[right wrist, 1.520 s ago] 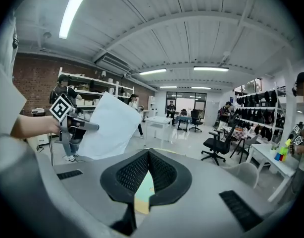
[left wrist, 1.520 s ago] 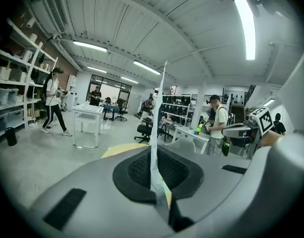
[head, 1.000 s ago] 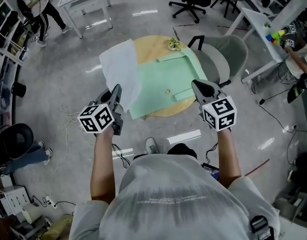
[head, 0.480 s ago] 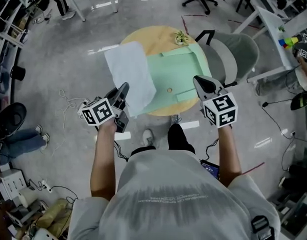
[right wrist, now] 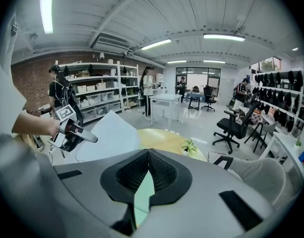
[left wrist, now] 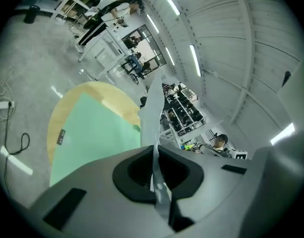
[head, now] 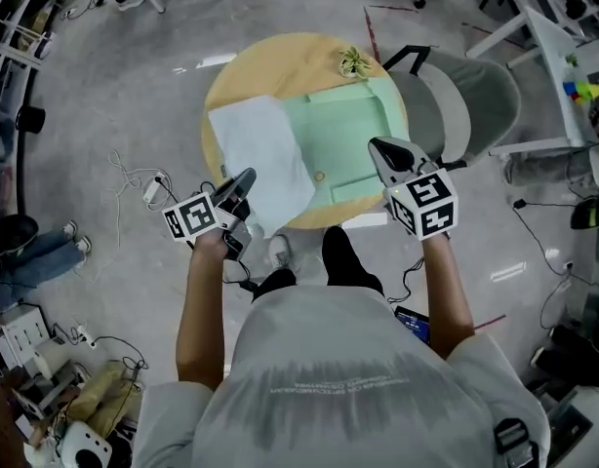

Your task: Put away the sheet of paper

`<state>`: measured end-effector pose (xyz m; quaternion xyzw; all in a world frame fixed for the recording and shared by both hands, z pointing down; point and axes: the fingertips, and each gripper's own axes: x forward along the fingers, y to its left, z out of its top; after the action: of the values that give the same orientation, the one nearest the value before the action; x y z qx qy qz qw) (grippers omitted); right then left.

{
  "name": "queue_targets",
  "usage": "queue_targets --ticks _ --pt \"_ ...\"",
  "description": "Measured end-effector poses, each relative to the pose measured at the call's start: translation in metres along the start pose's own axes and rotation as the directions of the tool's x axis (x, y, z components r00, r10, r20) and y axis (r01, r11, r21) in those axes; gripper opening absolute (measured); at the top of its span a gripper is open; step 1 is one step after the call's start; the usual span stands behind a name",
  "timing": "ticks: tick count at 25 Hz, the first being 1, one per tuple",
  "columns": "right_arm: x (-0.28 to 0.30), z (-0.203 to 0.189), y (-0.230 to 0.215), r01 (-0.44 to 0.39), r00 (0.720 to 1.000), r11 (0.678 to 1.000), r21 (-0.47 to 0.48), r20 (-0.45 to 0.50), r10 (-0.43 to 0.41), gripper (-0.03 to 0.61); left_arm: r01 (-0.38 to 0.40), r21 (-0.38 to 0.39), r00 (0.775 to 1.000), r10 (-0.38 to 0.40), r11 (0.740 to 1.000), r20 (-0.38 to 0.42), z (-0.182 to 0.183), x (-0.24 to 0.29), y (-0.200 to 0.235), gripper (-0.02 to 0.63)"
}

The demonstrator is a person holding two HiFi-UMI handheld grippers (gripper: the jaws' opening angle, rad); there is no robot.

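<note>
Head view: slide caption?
Left gripper holds a white paper sheet over the round table; right gripper grips the green folder.

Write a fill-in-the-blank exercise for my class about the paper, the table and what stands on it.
1. The left gripper is shut on a ___ sheet of paper.
2. A flat pale-green folder lies on the round ___ table.
3. A small potted plant stands at the table's ___ edge, away from the person.
Missing words: white; wooden; far.
</note>
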<state>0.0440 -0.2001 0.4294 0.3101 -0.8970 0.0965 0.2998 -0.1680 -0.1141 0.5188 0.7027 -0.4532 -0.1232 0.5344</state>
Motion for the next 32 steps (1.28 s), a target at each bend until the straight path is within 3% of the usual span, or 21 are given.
queue_targets --ticks 6,15,20,23,32 --pt "0.02 -0.022 -0.02 -0.02 0.999 0.999 0.039 -0.046 0.022 0.028 0.014 -0.113 1.0 -0.015 0.994 -0.008 -0.008 0.03 0.018 0.02" --pt "0.036 -0.037 -0.029 -0.038 0.995 0.996 0.078 -0.084 0.045 0.028 -0.024 -0.115 0.996 0.014 0.993 -0.092 -0.023 0.053 0.042 0.02" --pt "0.039 -0.049 -0.032 -0.04 0.993 0.995 0.09 -0.107 0.05 0.028 -0.044 -0.154 0.996 0.031 0.987 -0.087 -0.029 0.053 0.055 0.02" --pt "0.04 -0.052 -0.032 -0.038 0.992 0.995 0.096 -0.114 0.049 0.028 -0.075 -0.129 0.993 0.062 0.989 -0.105 -0.034 0.05 0.065 0.02" --pt "0.038 -0.06 -0.033 -0.03 0.991 0.994 0.109 -0.125 0.043 0.028 -0.068 -0.146 0.991 0.049 0.987 -0.128 -0.047 0.064 0.068 0.02"
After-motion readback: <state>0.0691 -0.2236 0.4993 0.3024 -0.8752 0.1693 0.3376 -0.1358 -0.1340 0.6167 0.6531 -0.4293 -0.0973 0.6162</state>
